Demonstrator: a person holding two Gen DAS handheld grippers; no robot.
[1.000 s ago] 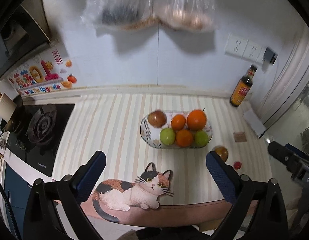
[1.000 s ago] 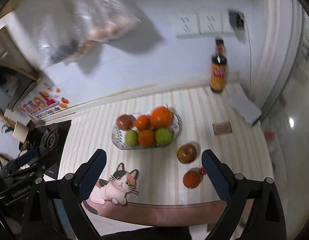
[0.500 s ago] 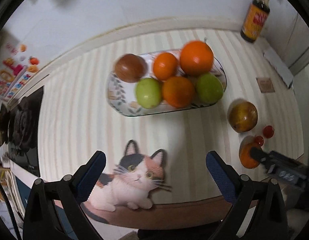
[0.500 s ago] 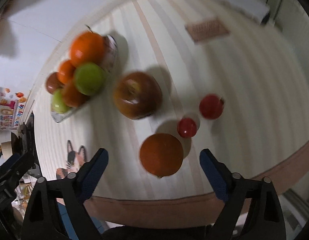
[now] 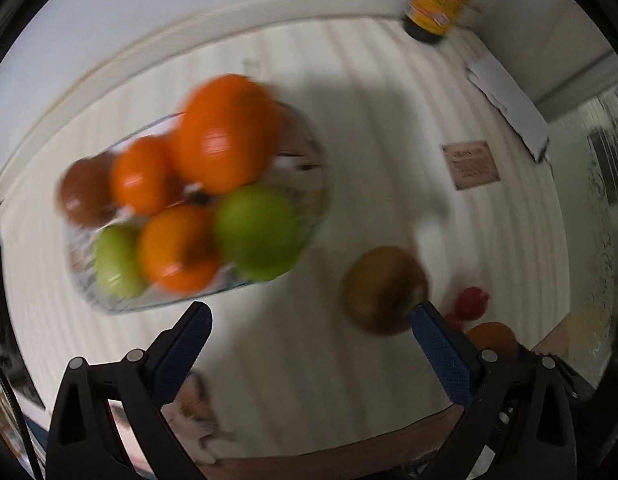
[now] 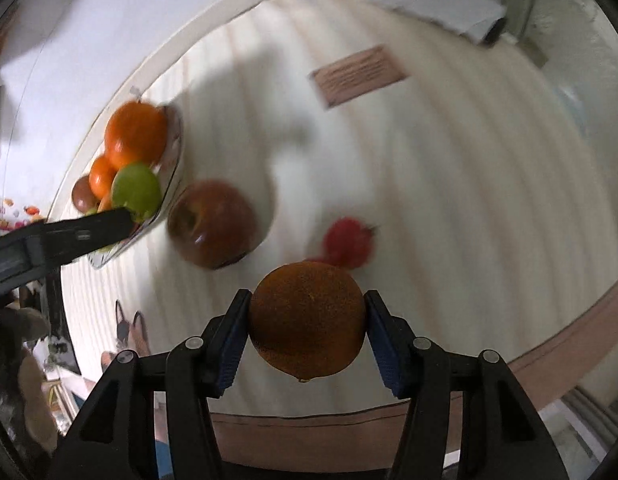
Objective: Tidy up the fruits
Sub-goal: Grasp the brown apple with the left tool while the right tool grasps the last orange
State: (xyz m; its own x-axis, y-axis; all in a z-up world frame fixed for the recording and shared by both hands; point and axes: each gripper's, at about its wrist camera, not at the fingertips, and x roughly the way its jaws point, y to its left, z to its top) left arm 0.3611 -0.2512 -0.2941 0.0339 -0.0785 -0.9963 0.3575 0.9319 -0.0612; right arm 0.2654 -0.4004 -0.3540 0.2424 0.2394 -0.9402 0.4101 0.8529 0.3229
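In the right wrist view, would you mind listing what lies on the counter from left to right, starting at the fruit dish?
Fruit dish → brownish apple → orange, with the right gripper closing its jaws around it → small red fruit

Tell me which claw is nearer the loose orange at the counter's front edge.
Right. The right claw has the orange between its closing jaws, pads at its sides. The left claw hangs open off to the side, between the fruit plate and the brownish apple.
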